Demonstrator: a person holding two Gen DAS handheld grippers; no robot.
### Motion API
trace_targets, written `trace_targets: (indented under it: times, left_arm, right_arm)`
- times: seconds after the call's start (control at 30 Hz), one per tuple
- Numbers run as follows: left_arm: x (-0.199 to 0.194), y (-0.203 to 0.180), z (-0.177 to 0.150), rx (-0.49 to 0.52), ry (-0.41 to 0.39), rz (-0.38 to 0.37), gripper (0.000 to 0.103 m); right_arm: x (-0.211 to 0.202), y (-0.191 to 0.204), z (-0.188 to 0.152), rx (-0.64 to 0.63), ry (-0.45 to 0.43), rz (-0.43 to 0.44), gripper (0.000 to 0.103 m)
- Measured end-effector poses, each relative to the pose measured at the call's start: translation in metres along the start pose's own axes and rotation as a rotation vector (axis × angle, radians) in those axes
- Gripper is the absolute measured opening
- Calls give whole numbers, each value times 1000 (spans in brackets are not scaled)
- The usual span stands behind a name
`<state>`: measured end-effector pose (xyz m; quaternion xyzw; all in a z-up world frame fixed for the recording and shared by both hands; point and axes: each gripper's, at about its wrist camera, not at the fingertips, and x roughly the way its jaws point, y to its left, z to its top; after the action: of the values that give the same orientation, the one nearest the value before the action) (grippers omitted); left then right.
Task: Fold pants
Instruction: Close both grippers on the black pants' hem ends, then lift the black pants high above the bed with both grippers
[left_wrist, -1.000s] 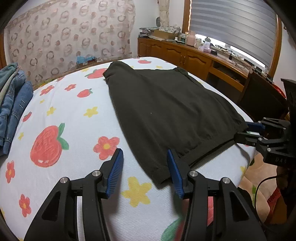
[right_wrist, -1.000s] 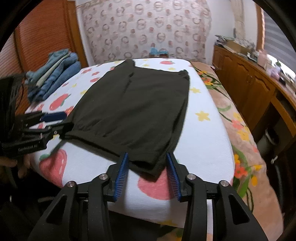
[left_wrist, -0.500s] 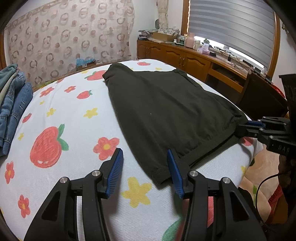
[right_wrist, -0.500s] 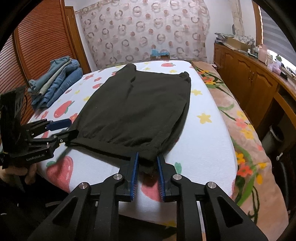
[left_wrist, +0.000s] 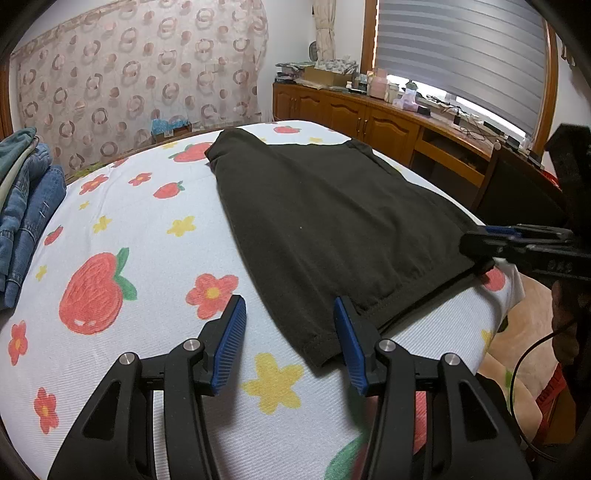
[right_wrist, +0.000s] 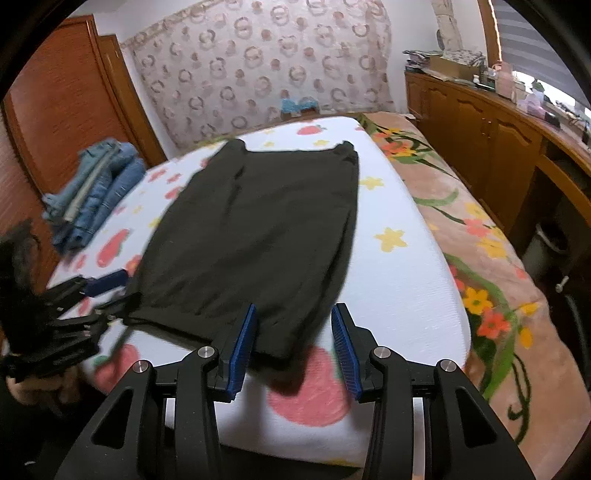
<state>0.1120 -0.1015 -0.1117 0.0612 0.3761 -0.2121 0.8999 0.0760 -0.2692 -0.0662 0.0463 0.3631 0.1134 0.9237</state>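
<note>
Pants (left_wrist: 325, 221) lie flat on the fruit-print bed (left_wrist: 110, 258), hem toward the grippers. Right gripper (right_wrist: 291, 339), jaws just reopened, straddles one hem corner; left gripper (left_wrist: 290, 339) stands open beside the other. Pinch both corners evenly, then lift together.

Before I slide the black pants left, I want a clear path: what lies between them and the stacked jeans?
Only bare printed sheet between the black pants and the stacked jeans, as the left wrist view shows.
</note>
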Motion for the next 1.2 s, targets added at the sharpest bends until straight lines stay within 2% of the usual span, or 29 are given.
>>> trace_targets:
  times: [0.23,0.37,0.53,0.6,0.73,0.9,1.2]
  left_arm:
    - [0,-1,1,-5,2,3,51]
    - [-1,-1,1,-21,9,4,51]
    - [-2,-1,1,-48,3,-29,50]
    - [-3,-1,0,-52,4,-49,41]
    - [-3,-2,-1,-66,11,-80,33]
    - [-4,-9,0,-53,23,-115,6]
    - [-40,-12,19,-39,-84,-154,5]
  right_arm:
    - [4,18,-5,-89,-14,-54,42]
    - [4,20,-6,-93,-10,-12,24]
    - [6,13,-6,-96,-16,15,15]
    - [5,11,-7,-96,-19,19,14]
    - [6,10,-7,-92,-23,28,11]
    - [4,9,-6,-93,-36,47,8]
    - [-18,8,10,-107,-115,95,8]
